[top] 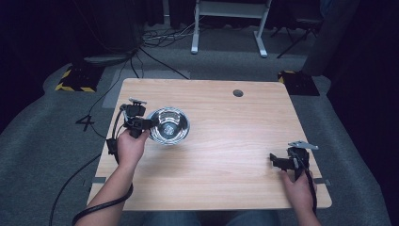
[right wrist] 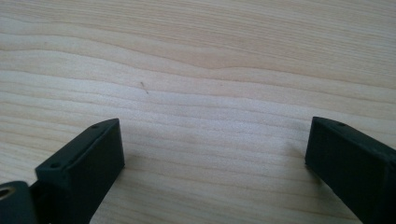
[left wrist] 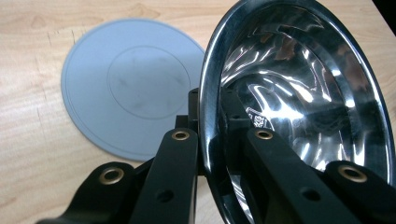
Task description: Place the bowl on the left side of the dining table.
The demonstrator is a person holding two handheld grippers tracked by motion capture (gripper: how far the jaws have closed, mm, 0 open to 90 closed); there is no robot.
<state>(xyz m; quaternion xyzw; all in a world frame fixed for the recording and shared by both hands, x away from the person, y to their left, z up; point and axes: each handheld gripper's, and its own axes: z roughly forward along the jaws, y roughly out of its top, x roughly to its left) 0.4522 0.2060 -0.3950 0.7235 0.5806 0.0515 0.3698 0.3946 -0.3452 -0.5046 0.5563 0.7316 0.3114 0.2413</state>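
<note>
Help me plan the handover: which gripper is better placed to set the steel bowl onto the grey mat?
Left. The left gripper has its fingers clamped on the bowl rim, beside the mat. The right gripper rests open, far off.

You have a shiny steel bowl (left wrist: pixel 299 93) tilted off the table, its rim clamped, above a grey round mat (left wrist: pixel 126 88).

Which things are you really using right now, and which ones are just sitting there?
Being used:
left gripper, shut on the rim of the shiny metal bowl
grey round mat beside the bowl

Just sitting there:
right gripper, open and empty
wooden table
</note>
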